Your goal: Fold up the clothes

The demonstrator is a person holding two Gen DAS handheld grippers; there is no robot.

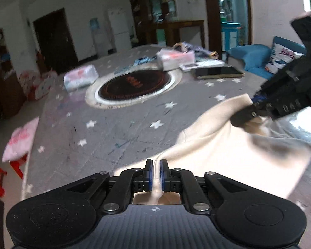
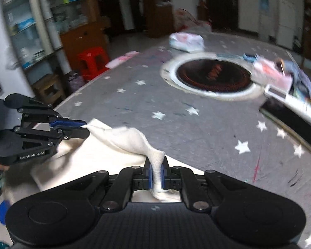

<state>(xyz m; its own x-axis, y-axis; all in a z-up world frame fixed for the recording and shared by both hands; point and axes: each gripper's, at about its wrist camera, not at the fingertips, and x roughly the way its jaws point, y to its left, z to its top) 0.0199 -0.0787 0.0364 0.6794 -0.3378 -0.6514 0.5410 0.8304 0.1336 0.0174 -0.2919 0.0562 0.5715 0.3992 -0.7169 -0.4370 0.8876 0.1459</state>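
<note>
Two grippers each pinch the cream garment (image 1: 217,145): left gripper (image 1: 154,164) and right gripper (image 2: 156,166) clamped tight on separate bunches of its edge. Cloth hangs between them over the near side of the star-print table (image 1: 114,128), likely spread for a fold.

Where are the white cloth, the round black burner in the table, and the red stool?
white cloth (image 1: 228,145), left wrist view, its broad middle.
round black burner (image 1: 132,84), left wrist view, its dark centre.
red stool (image 2: 92,62), right wrist view, its seat front.
</note>
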